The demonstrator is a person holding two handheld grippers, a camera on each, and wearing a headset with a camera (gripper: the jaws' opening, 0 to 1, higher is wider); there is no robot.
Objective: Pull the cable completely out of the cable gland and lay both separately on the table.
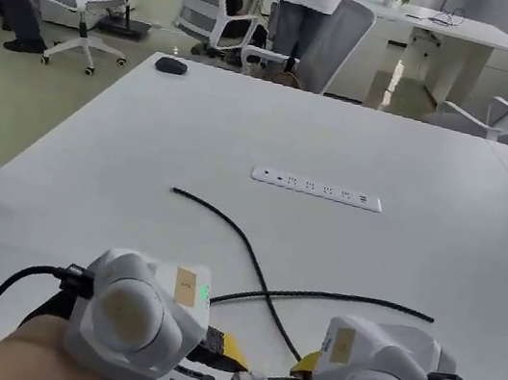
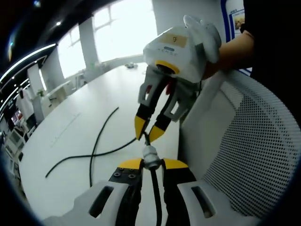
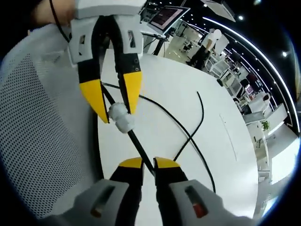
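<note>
While you are gripping fitting and cable at the near table (image 1: pixel 143 152) edge, step in hand: you are setting up the pull-out; nothing is lying separately yet.
Left gripper (image 2: pixel 151 165): its jaws are clamping the white cable gland (image 3: pixel 120 115) between the yellow tips.
Right gripper (image 3: pixel 148 164): its jaws are pinching the black cable (image 1: pixel 252 258) just beside the gland's mouth, tips facing the left gripper's.
Where the work is: gland and pinched stretch are hanging just above the table between the two grippers, in front of you.
How the cable is looking: thin, black and limp; one run is trailing from your right gripper to a free end far out on the table, another is crossing it toward a free end on the right. In the left gripper view the cable is also running back between that gripper's jaws behind the gland.
Progress, as a judgement: cable is showing on both sides of the gland, so most of the draw seems to be ahead.
Next move, as a judgement: you are needing a firm left hold, a straight draw along the gland's axis, and probably several regrips.
</note>
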